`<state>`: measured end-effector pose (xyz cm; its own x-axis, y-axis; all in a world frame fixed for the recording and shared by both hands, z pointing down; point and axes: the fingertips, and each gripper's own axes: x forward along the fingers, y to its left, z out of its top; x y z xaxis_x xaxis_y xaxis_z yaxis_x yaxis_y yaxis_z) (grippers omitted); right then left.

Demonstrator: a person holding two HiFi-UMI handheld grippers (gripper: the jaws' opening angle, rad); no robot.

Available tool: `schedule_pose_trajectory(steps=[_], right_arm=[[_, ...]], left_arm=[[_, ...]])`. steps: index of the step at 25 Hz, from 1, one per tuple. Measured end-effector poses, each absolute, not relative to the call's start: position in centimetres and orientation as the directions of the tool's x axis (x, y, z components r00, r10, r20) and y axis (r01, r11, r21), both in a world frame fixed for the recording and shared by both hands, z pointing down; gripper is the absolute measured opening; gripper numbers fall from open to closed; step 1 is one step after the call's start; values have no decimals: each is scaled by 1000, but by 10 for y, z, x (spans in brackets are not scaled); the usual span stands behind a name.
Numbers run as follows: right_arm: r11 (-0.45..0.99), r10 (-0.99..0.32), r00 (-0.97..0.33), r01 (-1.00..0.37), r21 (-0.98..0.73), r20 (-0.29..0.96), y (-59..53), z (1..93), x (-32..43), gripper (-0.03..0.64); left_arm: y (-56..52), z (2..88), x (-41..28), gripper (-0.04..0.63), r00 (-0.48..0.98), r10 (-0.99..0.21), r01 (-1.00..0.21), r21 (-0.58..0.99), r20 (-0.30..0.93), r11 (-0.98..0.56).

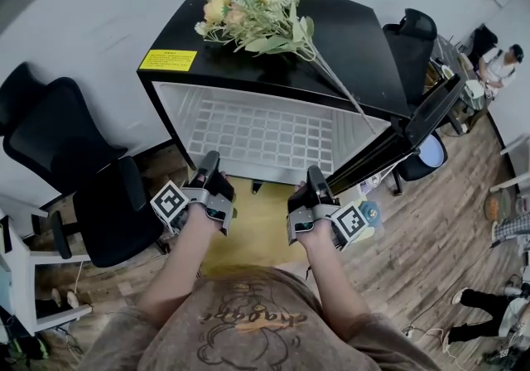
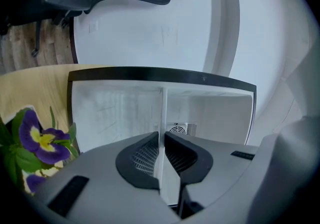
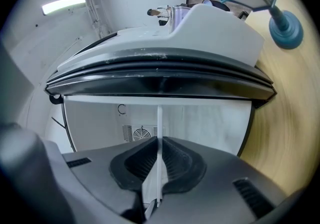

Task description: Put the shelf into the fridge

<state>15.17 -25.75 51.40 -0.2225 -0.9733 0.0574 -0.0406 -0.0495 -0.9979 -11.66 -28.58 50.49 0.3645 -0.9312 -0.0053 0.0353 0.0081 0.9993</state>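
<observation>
Two pinches here: left gripper (image 1: 208, 162) and right gripper (image 1: 317, 175) each squeeze the near edge of the white wire-grid shelf (image 1: 265, 136); it's inside the open black fridge (image 1: 352, 42)

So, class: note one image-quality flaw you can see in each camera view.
Head view: fisheye curves the walls and the black-topped white fridge. Left gripper view: dark vignetted corners; the grey left gripper, shut on the white grid shelf, looks soft. Right gripper view: the black fridge door edge bows; a ceiling strip light glares.
</observation>
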Motion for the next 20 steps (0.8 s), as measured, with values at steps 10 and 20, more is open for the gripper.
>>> schedule_pose_trajectory(steps=[10, 20], right_arm=[[-70, -971, -226, -60, -996, 82, -256, 514, 151, 26], [-82, -972, -218, -58, -995, 92, -258, 515, 150, 23]], left_arm=[[-285, 504, -117, 48, 367, -930, 21, 1000, 0, 9], [-288, 505, -117, 48, 371, -928, 12, 1000, 14, 20]])
